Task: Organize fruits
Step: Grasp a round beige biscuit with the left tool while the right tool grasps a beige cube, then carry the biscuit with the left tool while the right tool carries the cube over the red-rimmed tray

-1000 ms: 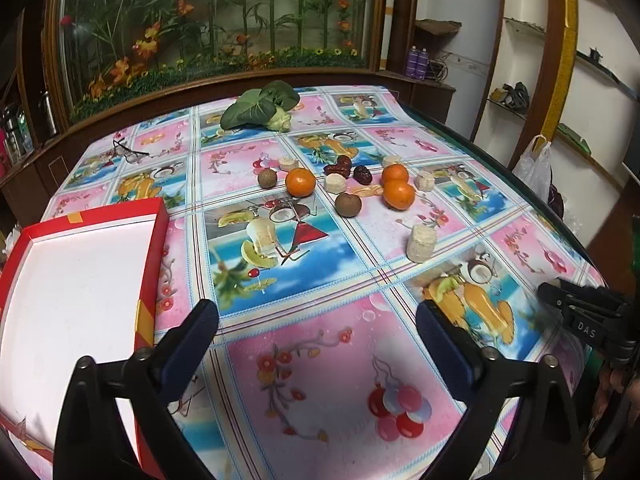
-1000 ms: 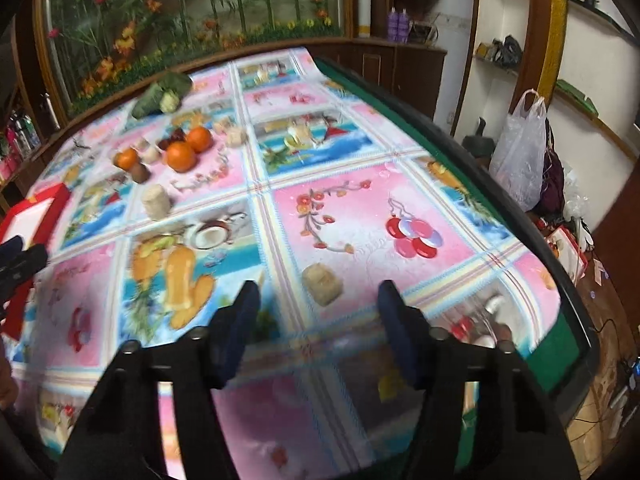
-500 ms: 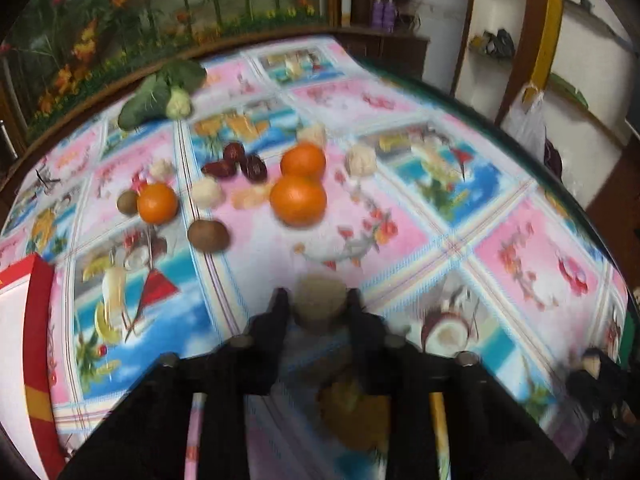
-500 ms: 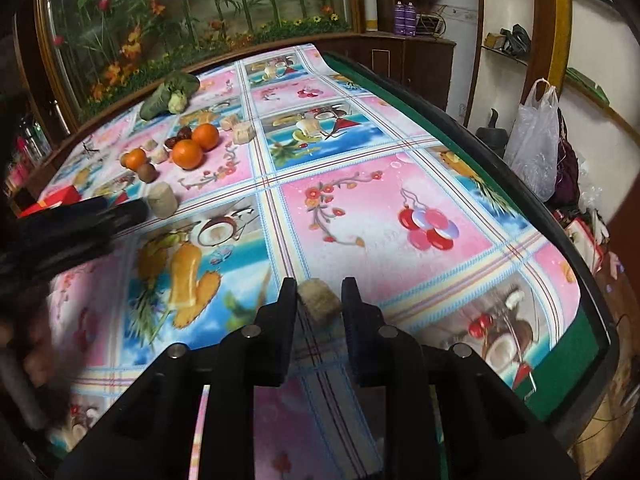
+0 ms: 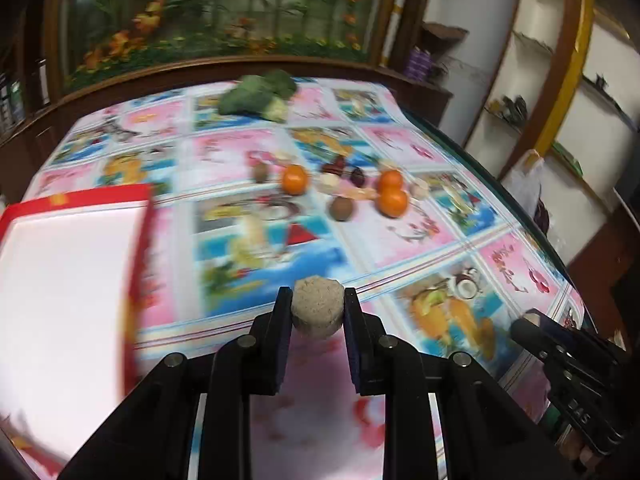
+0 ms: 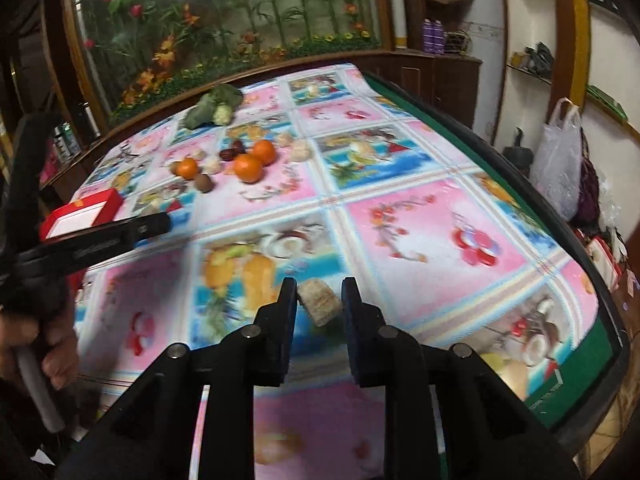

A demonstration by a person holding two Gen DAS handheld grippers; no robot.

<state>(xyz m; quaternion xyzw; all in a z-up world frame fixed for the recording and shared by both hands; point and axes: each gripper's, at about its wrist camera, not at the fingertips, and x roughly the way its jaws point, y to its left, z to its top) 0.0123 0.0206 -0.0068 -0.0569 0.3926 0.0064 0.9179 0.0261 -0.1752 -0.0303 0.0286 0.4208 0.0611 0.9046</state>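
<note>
Left claw (image 5: 318, 312) and right claw (image 6: 319, 302) each clench one beige chunk; three oranges (image 5: 295, 179), two kiwis (image 5: 341, 208)

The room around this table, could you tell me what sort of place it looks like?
Probably a home dining or living room. A table under a fruit-print cloth stands before a glass panel of artificial flowers, with cluttered wall shelves and a plastic bag hanging at the side.

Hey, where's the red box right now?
The red box lies at the table's left side in the left wrist view, left of the oranges; in the right wrist view it sits far left, behind the left gripper.
</note>
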